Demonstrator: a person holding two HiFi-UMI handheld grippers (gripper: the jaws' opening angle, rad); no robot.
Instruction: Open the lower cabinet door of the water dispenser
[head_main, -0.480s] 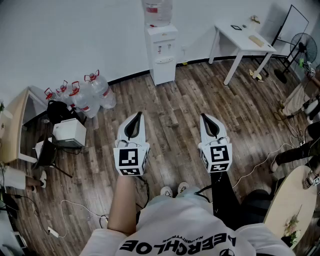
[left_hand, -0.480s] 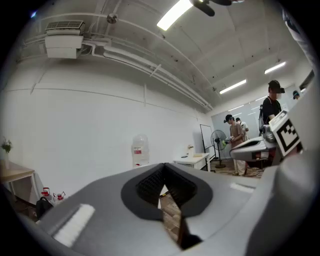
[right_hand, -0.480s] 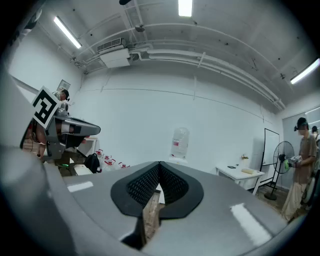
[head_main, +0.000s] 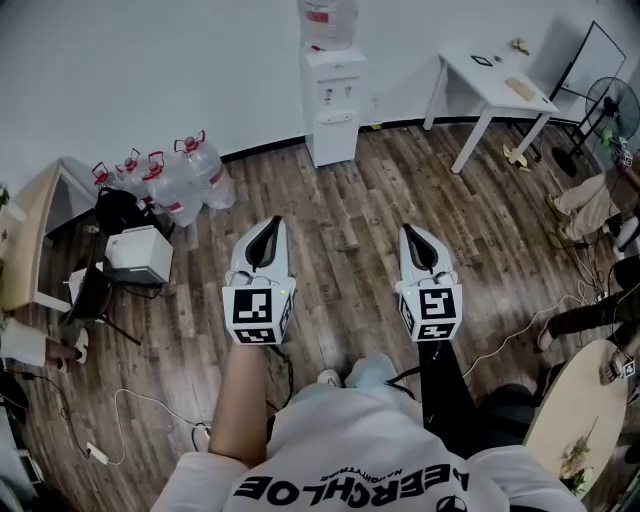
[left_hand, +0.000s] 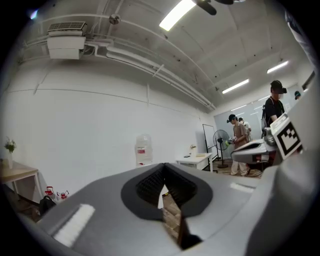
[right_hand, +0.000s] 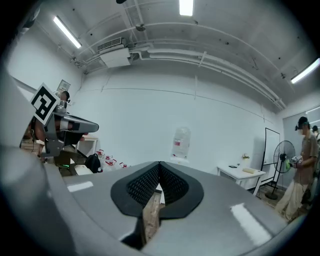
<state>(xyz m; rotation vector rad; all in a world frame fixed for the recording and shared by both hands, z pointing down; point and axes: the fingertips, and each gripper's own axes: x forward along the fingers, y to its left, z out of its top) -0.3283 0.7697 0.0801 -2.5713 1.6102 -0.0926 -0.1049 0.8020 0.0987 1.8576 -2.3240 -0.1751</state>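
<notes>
Water jugs (head_main: 185, 178): a bunch of clear jugs with red caps stands on the wood floor (head_main: 340, 215) by the white wall (head_main: 150, 70), at about 10 o'clock from the person.
White box (head_main: 140, 255): it sits on the floor near the jugs, at about 9 o'clock.
Left hand-held gripper (head_main: 272, 226): held out level in front of the person. Its two jaws are pressed together at the tip, with nothing between them.
Water dispenser (head_main: 333, 95): a tall white one against the wall, straight ahead at 12 o'clock, well apart from both grippers. A big bottle (head_main: 327, 20) sits upside down on top.
Lower cabinet door (head_main: 334, 140): the bottom part of the dispenser's front. It looks flat and shut, but it is small from here.
Right hand-held gripper (head_main: 411, 233): level too, side by side with the left one. Its jaws are closed tight and hold nothing.
Table (head_main: 500, 95): white, at about 1 o'clock, right of the dispenser, with a few small things on top.
Fan (head_main: 612, 105): a standing fan past the table, at about 2 o'clock.
</notes>
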